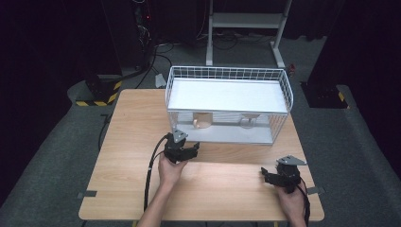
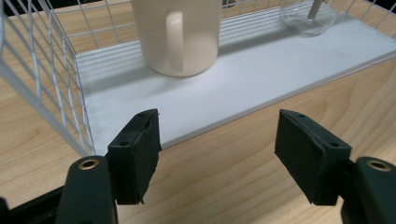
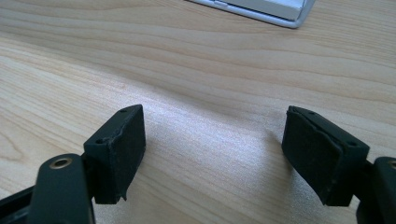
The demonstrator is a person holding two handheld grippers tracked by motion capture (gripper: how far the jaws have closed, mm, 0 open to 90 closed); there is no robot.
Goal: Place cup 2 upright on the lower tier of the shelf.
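Nearest the lens in the left gripper view, the left gripper (image 2: 217,149) has its jaws spread wide and empty over the wooden table (image 1: 132,142), just short of the white wire rack (image 1: 279,82) lying at twelve o'clock. On the rack's lower shelf stands a cream mug (image 2: 180,35), top cut off, handle facing the jaws. At two o'clock a clear glass (image 2: 308,18) is only partly seen. The right gripper (image 3: 212,149), likewise released, hovers above bare wood.
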